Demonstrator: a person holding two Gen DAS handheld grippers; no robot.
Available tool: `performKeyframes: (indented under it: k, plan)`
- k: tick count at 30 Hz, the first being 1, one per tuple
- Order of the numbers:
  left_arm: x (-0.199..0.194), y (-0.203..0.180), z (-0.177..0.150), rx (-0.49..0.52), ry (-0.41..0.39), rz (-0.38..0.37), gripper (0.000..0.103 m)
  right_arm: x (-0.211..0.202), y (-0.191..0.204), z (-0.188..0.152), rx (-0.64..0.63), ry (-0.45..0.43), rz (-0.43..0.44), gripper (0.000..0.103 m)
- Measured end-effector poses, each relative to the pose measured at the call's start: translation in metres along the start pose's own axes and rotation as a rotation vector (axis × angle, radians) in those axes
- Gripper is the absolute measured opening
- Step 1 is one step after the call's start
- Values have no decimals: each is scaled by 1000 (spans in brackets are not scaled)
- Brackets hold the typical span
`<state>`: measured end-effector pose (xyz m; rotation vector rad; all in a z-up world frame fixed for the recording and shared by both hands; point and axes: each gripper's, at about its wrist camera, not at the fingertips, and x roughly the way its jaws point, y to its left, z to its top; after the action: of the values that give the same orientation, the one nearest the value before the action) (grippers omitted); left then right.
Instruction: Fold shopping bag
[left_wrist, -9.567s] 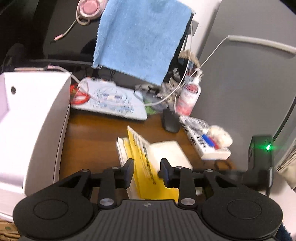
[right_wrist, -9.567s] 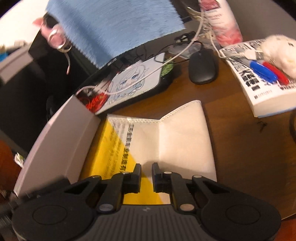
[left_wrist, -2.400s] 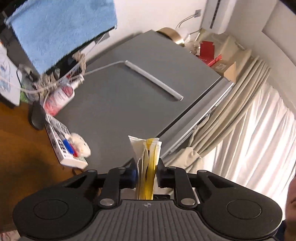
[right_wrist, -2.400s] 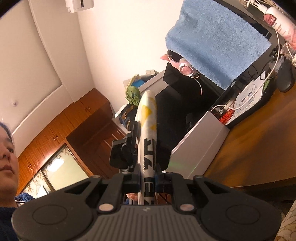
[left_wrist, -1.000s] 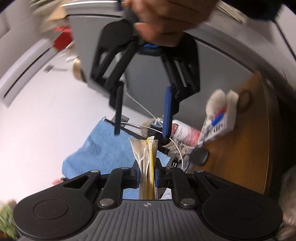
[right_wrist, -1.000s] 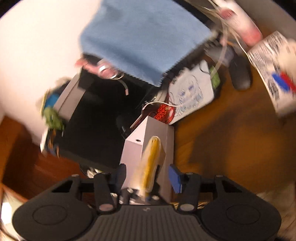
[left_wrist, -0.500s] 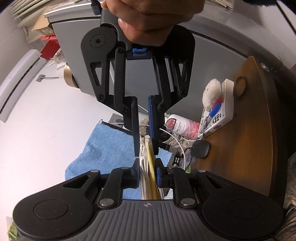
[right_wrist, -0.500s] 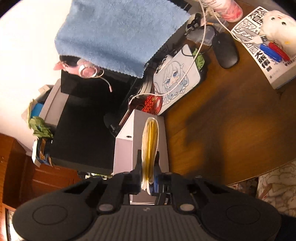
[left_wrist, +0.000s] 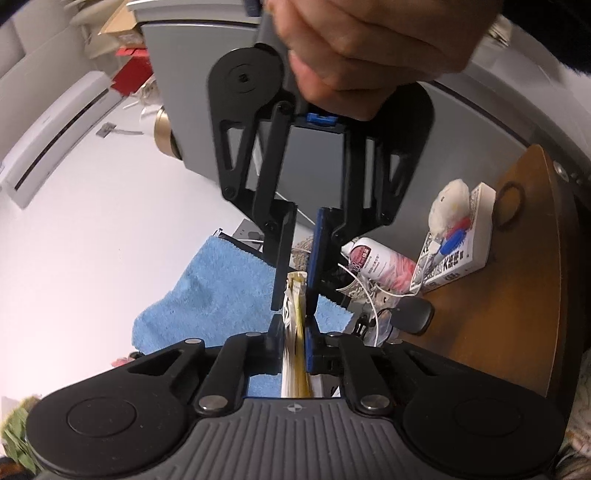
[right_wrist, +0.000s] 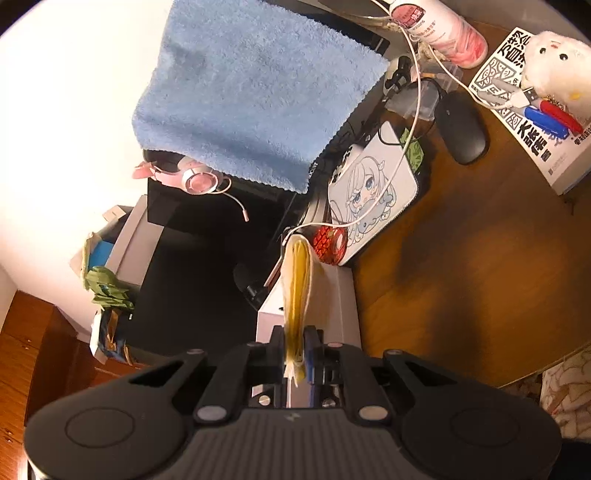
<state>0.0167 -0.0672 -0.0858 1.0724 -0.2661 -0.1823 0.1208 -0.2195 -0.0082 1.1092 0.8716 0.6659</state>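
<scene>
High above the surface (right_wrist: 461, 266), the bag (left_wrist: 293, 325) is held up as a thin folded bundle. Both the left hand-held gripper (left_wrist: 294, 343) and the right hand-held gripper (left_wrist: 295, 288) are squeezed tight on it (edges together). Layers should be kept lined up and pinched firmly.

The hand (left_wrist: 373, 48) runs off the top edge, blurred. The folded shopping bag (right_wrist: 297, 291) hides part of the white box (right_wrist: 332, 317).
</scene>
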Motion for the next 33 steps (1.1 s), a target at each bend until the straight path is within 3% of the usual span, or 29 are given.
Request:
performKeyframes:
  k: [6, 10, 12, 13, 16, 20, 21, 23, 24, 25, 28, 33]
  plan:
    - [1, 8, -2, -98, 17, -10, 10, -1, -4, 6, -1, 9, 44, 17]
    - [8, 29, -7, -292, 75, -59, 10, -24, 9, 3, -97, -60, 62, 19]
    - [9, 39, -9, -372, 93, -80, 10, -37, 19, 1, -196, -92, 44, 25]
    - [10, 43, -9, -404, 97, -86, 10, -43, 24, -1, -245, -107, 21, 29]
    - [10, 55, -11, -499, 111, -104, 10, -56, 35, -10, -440, -148, -95, 30]
    - [10, 68, -13, -607, 120, -128, 11, -57, 33, -25, -660, -186, -380, 31]
    - [9, 70, -13, -626, 119, -130, 11, -57, 29, -28, -716, -206, -424, 34]
    - [9, 71, -14, -647, 113, -136, 11, -55, 19, -36, -853, -252, -518, 54]
    - [8, 72, -15, -659, 112, -137, 11, -54, 13, -39, -913, -276, -549, 57]
    - [7, 72, -15, -671, 111, -138, 11, -54, 7, -43, -977, -284, -563, 63]
    - [2, 74, -18, -707, 109, -139, 11, -52, -8, -41, -1102, -143, -553, 67]
    - [-6, 75, -24, -763, 113, -148, 11, -59, -39, -24, -961, -82, -550, 70]
